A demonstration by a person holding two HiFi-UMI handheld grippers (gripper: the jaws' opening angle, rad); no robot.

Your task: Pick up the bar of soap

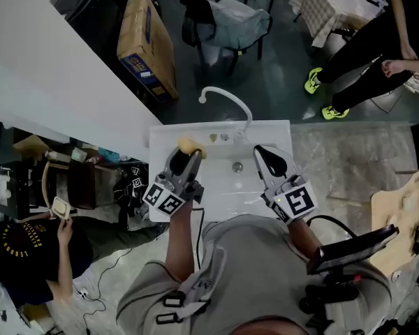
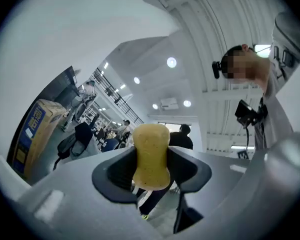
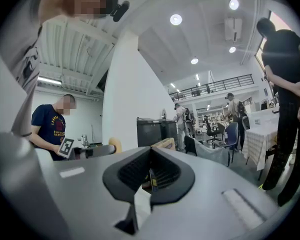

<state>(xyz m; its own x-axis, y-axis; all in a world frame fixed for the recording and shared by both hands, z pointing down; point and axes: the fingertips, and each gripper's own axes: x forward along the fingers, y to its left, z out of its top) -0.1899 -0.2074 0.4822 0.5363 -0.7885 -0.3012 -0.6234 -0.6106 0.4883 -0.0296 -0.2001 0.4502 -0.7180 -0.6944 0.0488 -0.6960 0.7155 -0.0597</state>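
Observation:
The bar of soap [image 2: 151,156] is yellow and waisted, and it stands upright between the dark pads of my left gripper [image 2: 151,166], which is shut on it. In the head view the left gripper [image 1: 188,152] holds the soap [image 1: 191,145] up over the left side of the white sink [image 1: 216,190]. My right gripper [image 1: 260,152] hovers over the sink's right side, with its jaws together and nothing between them. In the right gripper view [image 3: 150,176] the soap [image 3: 115,145] shows small at the left.
A curved white faucet [image 1: 227,103] rises behind the sink, with a drain [image 1: 237,166] in the basin. A cardboard box [image 1: 148,47] and a chair with a jacket [image 1: 223,23] stand beyond. One person stands at the upper right [image 1: 377,40], another at the lower left [image 1: 28,246].

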